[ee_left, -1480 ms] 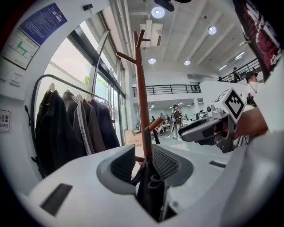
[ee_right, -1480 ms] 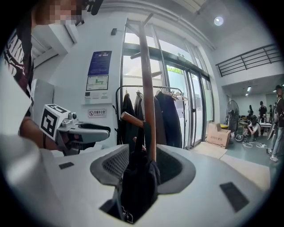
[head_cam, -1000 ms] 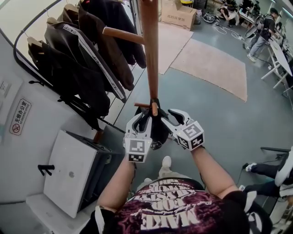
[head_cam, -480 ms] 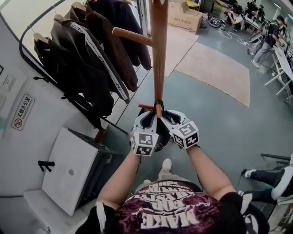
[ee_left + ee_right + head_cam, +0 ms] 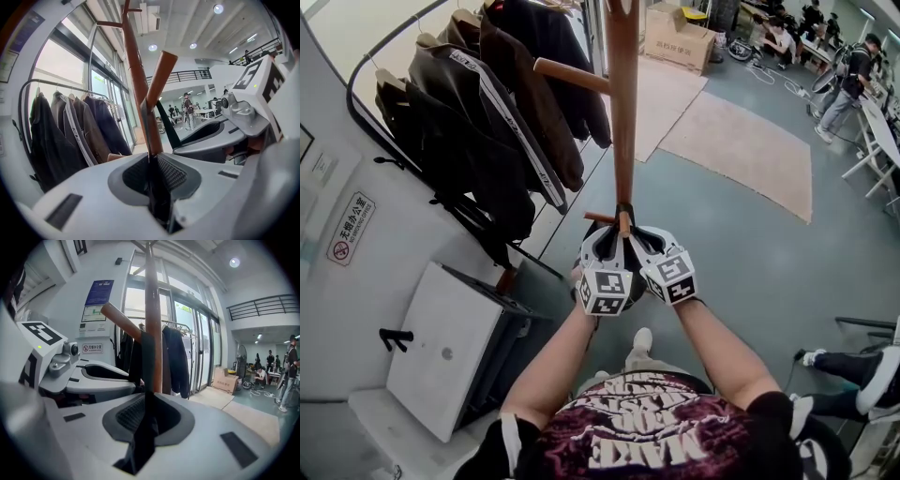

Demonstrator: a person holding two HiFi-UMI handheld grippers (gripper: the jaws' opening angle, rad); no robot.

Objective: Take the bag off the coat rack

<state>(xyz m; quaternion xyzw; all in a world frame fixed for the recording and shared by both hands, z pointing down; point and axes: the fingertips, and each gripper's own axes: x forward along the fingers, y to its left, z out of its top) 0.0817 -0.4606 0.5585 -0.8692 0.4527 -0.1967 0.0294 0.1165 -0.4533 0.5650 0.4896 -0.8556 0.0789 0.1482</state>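
- The coat rack (image 5: 622, 112) is a reddish-brown wooden pole, standing upright, with short round pegs angling up from it.
- The bag (image 5: 630, 283) is black and hangs just below the lowest peg (image 5: 603, 218), close against the pole; only a small dark part of it shows.
- Its strap (image 5: 165, 123) is a flat black band looped over that peg, taut and running down from it on both sides.
- One run of the strap drops from the peg into my left gripper (image 5: 153, 161), whose jaws are closing on it.
- The other run drops from the peg into my right gripper (image 5: 147, 399), whose jaws are closing on it too.
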